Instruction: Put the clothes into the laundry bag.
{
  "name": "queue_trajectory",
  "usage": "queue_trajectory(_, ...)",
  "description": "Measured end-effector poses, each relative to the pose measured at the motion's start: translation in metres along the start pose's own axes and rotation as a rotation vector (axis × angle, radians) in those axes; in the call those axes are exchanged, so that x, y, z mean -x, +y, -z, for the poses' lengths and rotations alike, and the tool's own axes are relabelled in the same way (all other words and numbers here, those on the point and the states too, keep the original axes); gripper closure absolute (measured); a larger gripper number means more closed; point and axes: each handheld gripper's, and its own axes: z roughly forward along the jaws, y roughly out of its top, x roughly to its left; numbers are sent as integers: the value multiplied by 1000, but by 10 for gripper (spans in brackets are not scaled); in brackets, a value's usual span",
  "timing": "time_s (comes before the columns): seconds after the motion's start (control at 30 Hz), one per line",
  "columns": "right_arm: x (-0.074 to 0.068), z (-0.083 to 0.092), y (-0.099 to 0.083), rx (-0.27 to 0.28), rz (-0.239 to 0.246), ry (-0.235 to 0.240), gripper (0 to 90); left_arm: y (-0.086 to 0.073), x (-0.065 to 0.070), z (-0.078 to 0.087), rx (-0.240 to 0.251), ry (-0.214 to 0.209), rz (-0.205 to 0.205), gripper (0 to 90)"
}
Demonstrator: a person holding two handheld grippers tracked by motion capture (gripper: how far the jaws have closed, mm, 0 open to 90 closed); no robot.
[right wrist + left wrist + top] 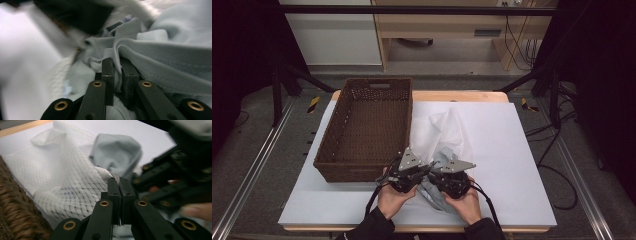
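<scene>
left tongs [119, 185] pinching white mesh bag [62, 170] edge | right tongs [117, 65] clamping grey garment [170, 50] hem beside basket [367, 125] | I'm holding the bag mouth taut while feeding cloth in slowly

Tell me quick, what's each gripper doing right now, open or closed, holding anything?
Left gripper: shut on the white mesh bag.
Right gripper: shut on the hem of the grey garment.

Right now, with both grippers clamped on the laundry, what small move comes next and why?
Probably lift both together toward the basket: the left gripper pinches the white mesh cloth, the right gripper grips the grey garment's hem, and both pieces lie beside the basket.
</scene>
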Motion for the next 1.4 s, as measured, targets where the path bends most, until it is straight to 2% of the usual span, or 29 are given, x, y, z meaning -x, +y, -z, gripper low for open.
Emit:
queue_trajectory(0.07,5,-6,1,22,-30,-42,829,-1,3,-3,-13,17,-21,884)
queue_trajectory(0.13,6,-11,2,47,-53,-72,826,-5,2,-7,-28,17,-16,884)
queue_trajectory(0.2,7,-11,2,61,-53,-72,813,-9,0,-10,-40,17,-9,884)
queue_trajectory(0.33,10,7,2,86,-59,-37,737,-12,-2,-14,-69,30,-10,883)
queue_trajectory(0.43,14,28,4,114,-66,-40,681,-15,-1,-18,-88,40,-21,883)
queue_trajectory(0.53,24,54,8,166,-67,-86,625,-15,-2,-19,-94,44,-24,883)
queue_trajectory(0.6,33,67,11,217,-74,-171,539,-15,-2,-20,-95,43,-24,883)
queue_trajectory(0.67,45,71,12,249,-93,-244,441,-15,-2,-20,-96,43,-25,882)
queue_trajectory(0.7,51,69,11,245,-117,-256,413,-15,-2,-21,-97,44,-26,882)
queue_trajectory(0.77,61,57,9,208,-157,-245,367,-15,-3,-21,-99,42,-24,882)
queue_trajectory(0.87,62,31,7,143,-156,-202,373,-15,-5,-21,-100,42,-21,882)
queue_trajectory(0.93,60,18,7,109,-141,-168,511,-15,-6,-20,-100,41,-15,882)
queue_trajectory(0.97,58,15,7,98,-140,-147,619,-15,-7,-20,-100,42,-14,882)
queue_trajectory(1.0,57,16,7,94,-128,-126,735,-15,-7,-19,-98,43,-11,882)
queue_trajectory(1.07,51,21,8,108,-96,-102,841,-14,-9,-17,-93,44,-7,882)
queue_trajectory(1.13,44,29,9,117,-74,-26,862,-12,-9,-15,-84,44,1,882)
queue_trajectory(1.2,35,32,8,106,-40,26,866,-9,-9,-12,-69,41,7,882)
queue_trajectory(1.3,19,26,7,61,24,76,868,-3,-8,-4,-37,38,3,883)
queue_trajectory(1.4,9,13,7,17,52,88,869,3,-6,4,-4,32,-10,884)
